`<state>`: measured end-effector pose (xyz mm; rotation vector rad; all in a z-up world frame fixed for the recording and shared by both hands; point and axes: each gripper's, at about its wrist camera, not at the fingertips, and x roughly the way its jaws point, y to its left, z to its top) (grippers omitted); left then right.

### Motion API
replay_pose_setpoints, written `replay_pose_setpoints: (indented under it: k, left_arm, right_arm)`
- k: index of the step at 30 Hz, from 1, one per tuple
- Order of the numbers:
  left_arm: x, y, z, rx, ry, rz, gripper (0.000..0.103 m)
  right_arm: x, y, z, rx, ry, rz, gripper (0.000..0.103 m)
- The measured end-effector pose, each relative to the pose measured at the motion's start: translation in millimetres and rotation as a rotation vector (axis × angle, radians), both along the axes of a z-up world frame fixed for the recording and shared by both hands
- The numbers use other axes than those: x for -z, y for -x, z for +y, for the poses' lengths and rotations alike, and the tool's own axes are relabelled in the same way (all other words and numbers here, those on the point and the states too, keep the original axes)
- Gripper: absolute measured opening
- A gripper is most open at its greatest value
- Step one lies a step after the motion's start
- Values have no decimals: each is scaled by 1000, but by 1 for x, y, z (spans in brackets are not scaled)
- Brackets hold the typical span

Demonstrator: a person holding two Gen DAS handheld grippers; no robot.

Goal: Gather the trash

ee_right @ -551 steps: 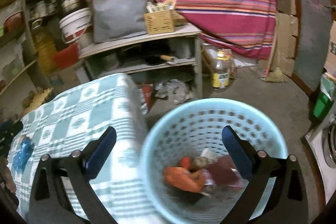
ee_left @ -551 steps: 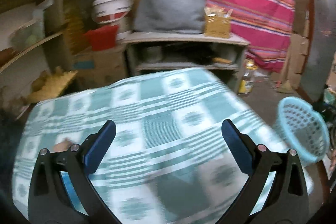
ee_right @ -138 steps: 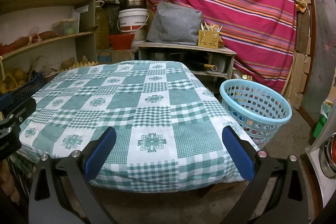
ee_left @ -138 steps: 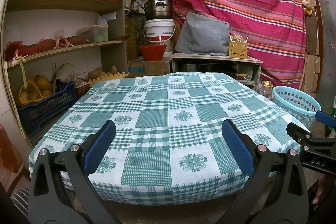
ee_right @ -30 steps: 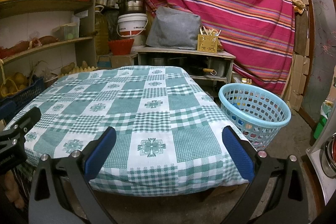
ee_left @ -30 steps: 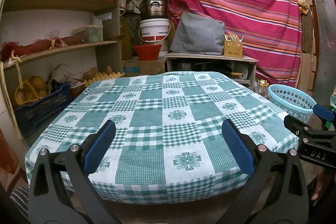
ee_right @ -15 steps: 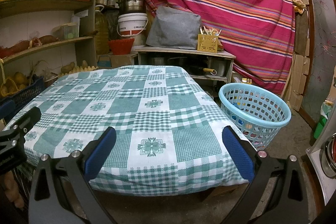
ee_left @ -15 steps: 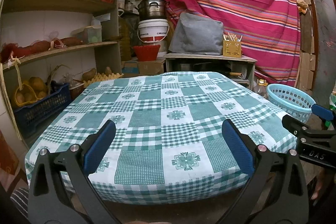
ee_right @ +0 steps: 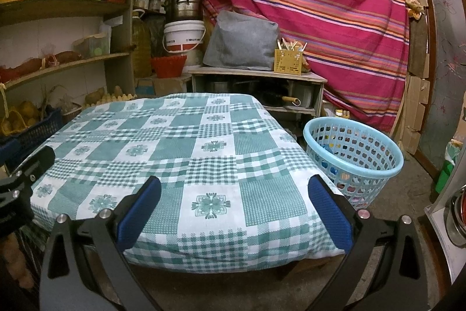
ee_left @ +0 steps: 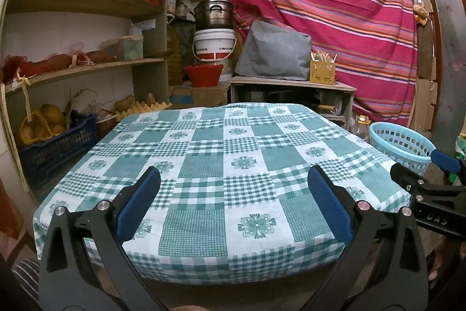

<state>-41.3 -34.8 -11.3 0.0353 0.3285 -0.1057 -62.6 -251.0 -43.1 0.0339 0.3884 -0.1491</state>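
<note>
Holding back from the bench [ee_left: 204,223]: left gripper [ee_left: 233,203] and right gripper [ee_right: 234,206], fingers spread wide and empty, barely shifted over the last second. Checked cloth bare; trash sits in basket [ee_right: 387,165] beside it. Collection looks finished.

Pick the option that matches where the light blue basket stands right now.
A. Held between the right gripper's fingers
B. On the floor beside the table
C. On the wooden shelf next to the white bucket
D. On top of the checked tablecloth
B: the light blue basket stands on the floor off the table's edge, clear of the checked tablecloth, and the right gripper is open and empty.
</note>
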Motion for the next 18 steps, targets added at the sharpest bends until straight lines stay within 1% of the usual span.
replay_pose_setpoints:
  k: [8, 18]
  left_arm:
    - [3, -7, 1, 5, 10, 37, 98]
    - [3, -7, 1, 2, 9, 40, 98]
  right_arm:
    - [-5, 4, -2, -1, -8, -22, 98]
    - [-9, 7, -3, 2, -8, -34, 98]
